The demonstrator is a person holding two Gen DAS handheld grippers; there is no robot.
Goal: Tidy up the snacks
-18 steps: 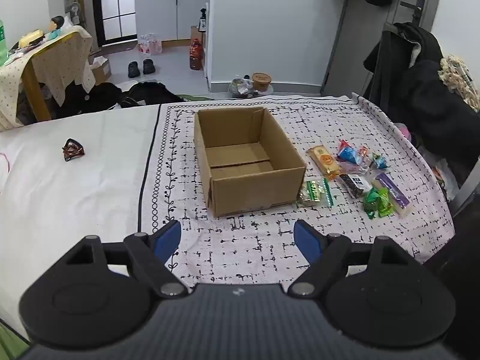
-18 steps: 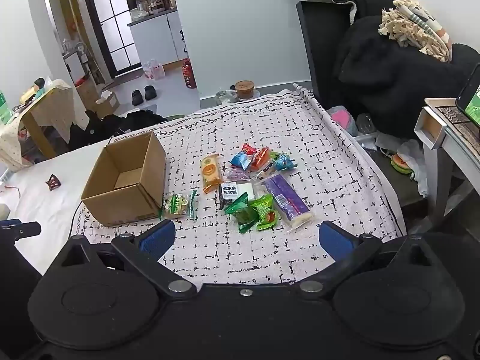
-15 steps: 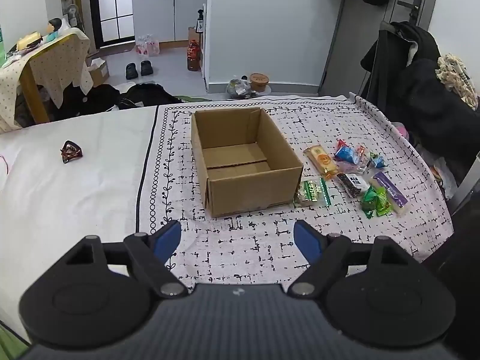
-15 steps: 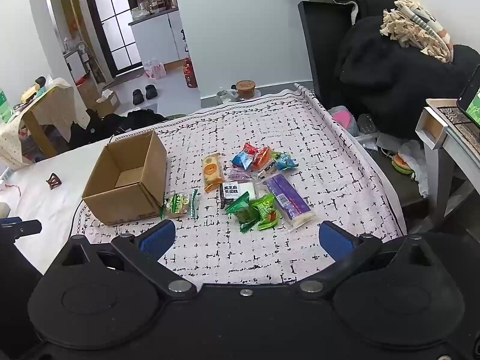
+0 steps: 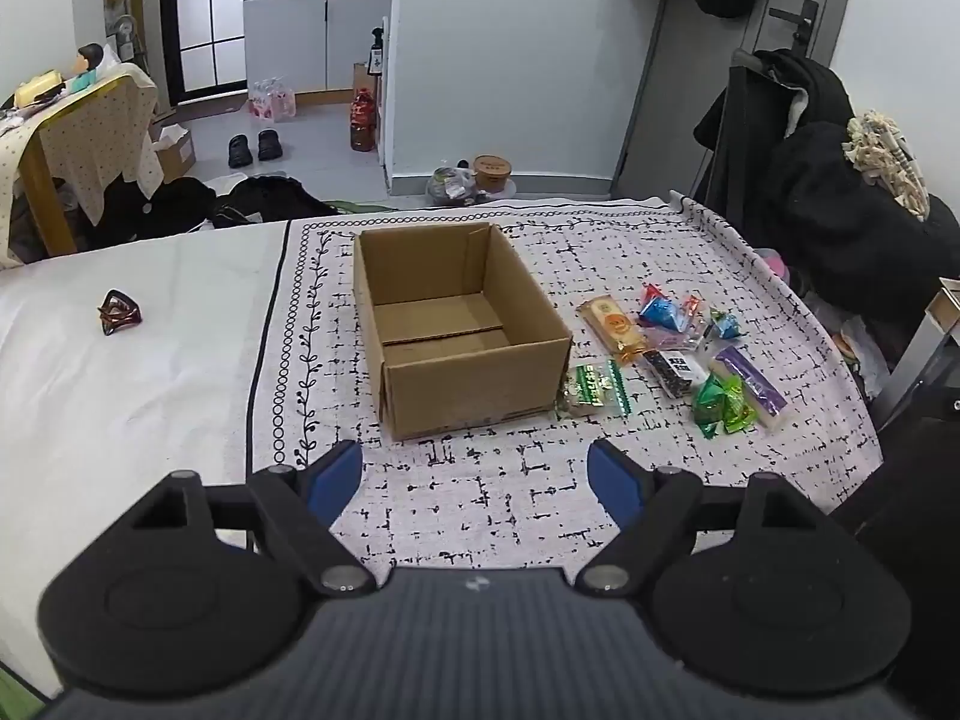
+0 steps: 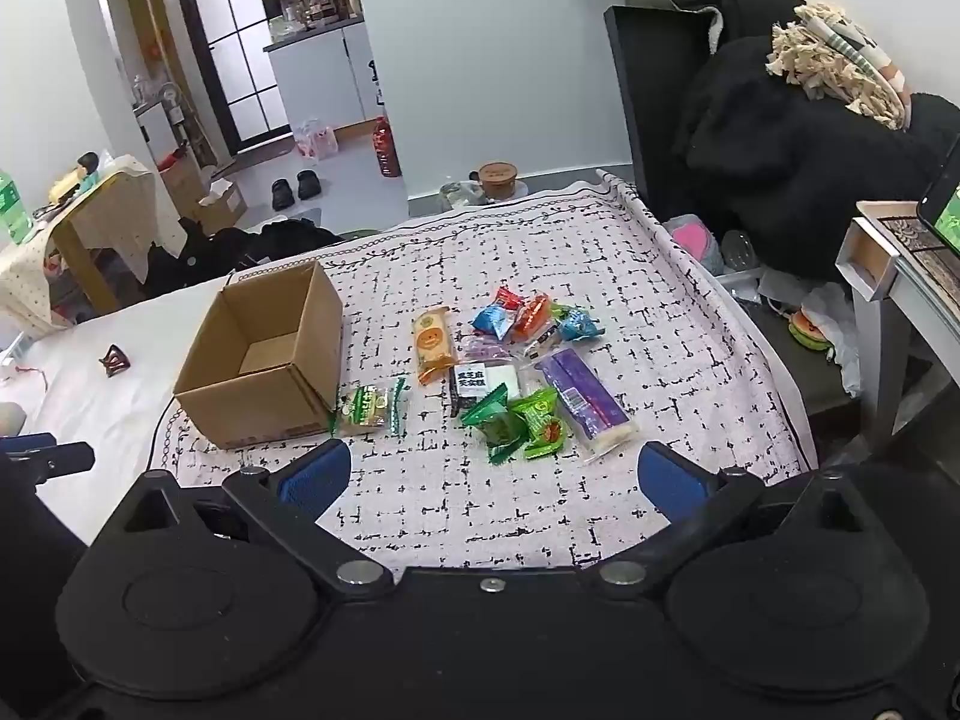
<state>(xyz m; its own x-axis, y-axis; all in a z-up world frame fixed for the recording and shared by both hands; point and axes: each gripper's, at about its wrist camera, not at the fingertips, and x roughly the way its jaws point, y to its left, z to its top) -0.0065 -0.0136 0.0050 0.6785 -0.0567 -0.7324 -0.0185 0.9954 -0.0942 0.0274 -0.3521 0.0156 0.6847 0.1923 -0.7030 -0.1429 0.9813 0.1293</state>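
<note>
An open, empty cardboard box stands on a patterned cloth. Right of it lie several wrapped snacks: a green-and-white pack against the box, an orange pack, a black-and-white pack, green packs, a purple bar, blue and red packs. My left gripper is open, empty, in front of the box. My right gripper is open, empty, in front of the snacks.
The cloth lies on a white bed with a small dark object. A chair piled with dark clothes and a small side table stand to the right. Clothes and shoes lie on the floor beyond.
Both views shifted slightly; the box and snacks sit a little farther away in the left wrist view. Both grippers stay open and empty.
</note>
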